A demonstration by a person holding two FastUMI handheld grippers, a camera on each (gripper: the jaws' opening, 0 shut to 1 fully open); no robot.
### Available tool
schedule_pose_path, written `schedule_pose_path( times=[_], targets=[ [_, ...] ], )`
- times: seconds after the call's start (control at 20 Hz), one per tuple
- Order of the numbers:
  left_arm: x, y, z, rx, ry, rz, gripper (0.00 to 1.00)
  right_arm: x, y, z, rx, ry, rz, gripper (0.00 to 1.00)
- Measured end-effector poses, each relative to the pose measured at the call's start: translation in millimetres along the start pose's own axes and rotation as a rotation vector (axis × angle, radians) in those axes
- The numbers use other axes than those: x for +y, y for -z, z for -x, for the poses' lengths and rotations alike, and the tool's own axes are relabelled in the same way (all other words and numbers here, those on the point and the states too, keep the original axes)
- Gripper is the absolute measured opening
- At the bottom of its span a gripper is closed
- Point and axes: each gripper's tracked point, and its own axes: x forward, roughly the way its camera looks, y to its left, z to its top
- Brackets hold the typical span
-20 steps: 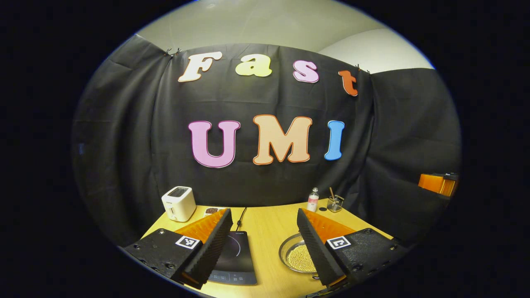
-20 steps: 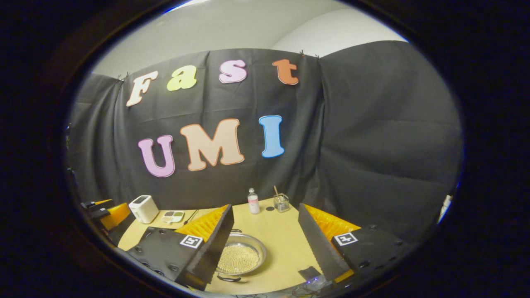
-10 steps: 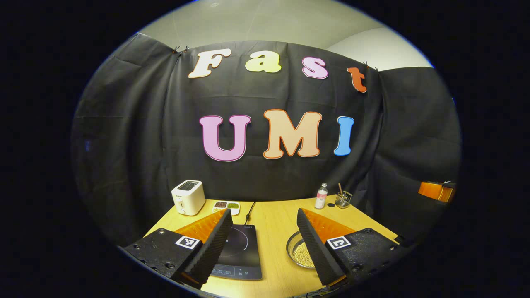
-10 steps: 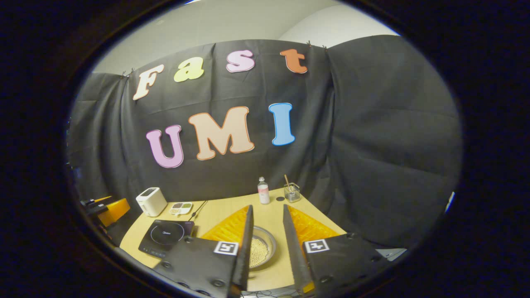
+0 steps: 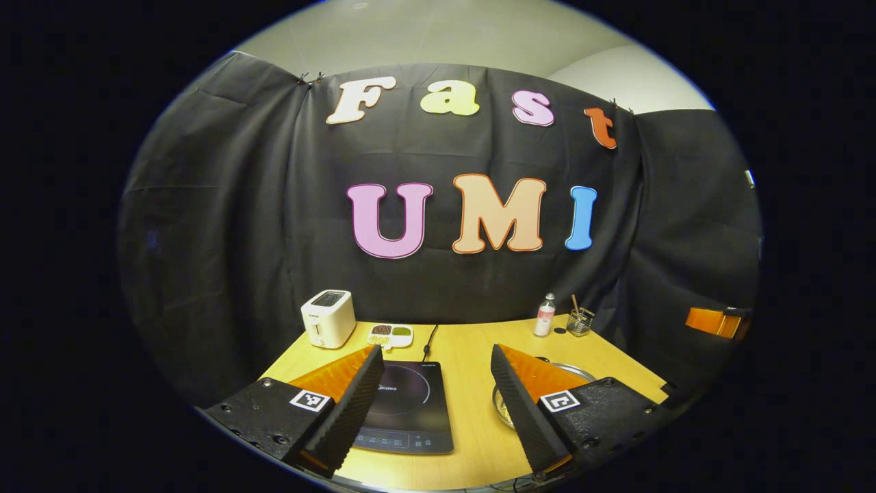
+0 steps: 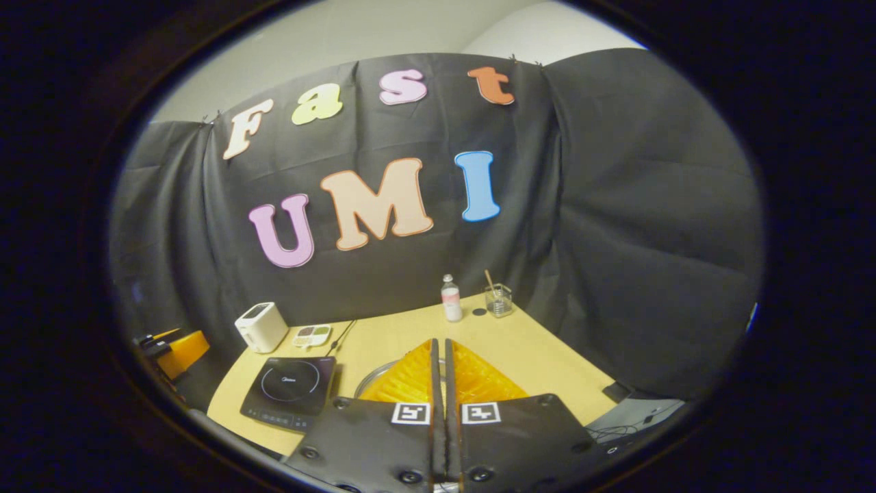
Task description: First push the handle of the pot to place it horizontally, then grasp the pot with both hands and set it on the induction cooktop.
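Right gripper view has the right gripper (image 6: 440, 356) with fingers pressed together, good for nudging the pot (image 6: 373, 375) handle sideways, pot at its eleven o'clock beside the induction cooktop (image 6: 290, 388), while the left gripper (image 5: 434, 359) stays spread.

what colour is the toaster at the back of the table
White, or off-white. The toaster shows best in the left gripper view, near the table's back-left corner.

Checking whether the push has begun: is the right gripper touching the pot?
Cannot tell. In the right gripper view the right gripper, its fingers closed together, overlaps the pot and hides its far side and handle, so neither contact nor gap shows.
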Motion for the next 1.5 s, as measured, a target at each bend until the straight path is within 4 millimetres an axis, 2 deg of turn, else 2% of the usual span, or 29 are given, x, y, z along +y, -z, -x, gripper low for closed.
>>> schedule_pose_path(
  times=[0.3,0.45,0.5,0.7,0.75,0.9,0.95,1.0,1.05,1.1,1.25,1.3,1.5],
  targets=[
    [23.4,7.4,12.4,0.001,-0.023,-0.017,0.92,39.4,55.8,-12.6,0.107,-0.08,-0.065,0.03],
    [31.4,11.4,17.6,0.002,-0.038,-0.011,0.92,54.8,93.8,-19.5,0.194,-0.122,-0.092,0.02],
    [34.1,12.5,20.0,0.005,-0.045,-0.009,0.96,61.3,107.1,-20.6,0.228,-0.142,-0.101,0.03],
    [41.6,12.6,26.6,0.001,-0.069,-0.001,0.92,77.8,170.5,-27.4,0.42,-0.191,-0.173,0.0],
    [43.5,12.7,26.8,0.003,-0.075,-0.004,0.92,83.7,182.0,-29.5,0.462,-0.204,-0.188,0.03],
    [46.8,14.9,28.3,0.004,-0.082,-0.008,0.92,91.6,217.6,-29.6,0.568,-0.226,-0.202,0.03],
    [47.2,15.2,28.3,0.006,-0.082,-0.006,0.96,94.9,226.7,-30.0,0.597,-0.234,-0.207,0.03],
    [47.5,16.8,29.4,0.01,-0.082,-0.003,0.92,97.6,234.0,-31.8,0.619,-0.241,-0.212,0.03],
    [47.7,18.4,29.3,0.013,-0.081,0.001,0.96,99.1,242.6,-34.5,0.64,-0.243,-0.21,0.03],
    [47.0,20.3,27.9,0.017,-0.079,0.007,0.92,101.2,249.0,-35.2,0.656,-0.245,-0.21,0.03],
    [47.0,25.1,27.7,0.03,-0.081,0.023,0.92,105.8,270.6,-45.7,0.712,-0.248,-0.229,0.0],
    [48.4,27.1,27.7,0.034,-0.083,0.025,0.96,106.1,276.9,-48.7,0.728,-0.246,-0.228,0.0],
    [50.9,29.0,26.2,0.04,-0.091,0.028,0.96,106.4,295.6,-55.8,0.769,-0.233,-0.212,0.03]
  ],
)
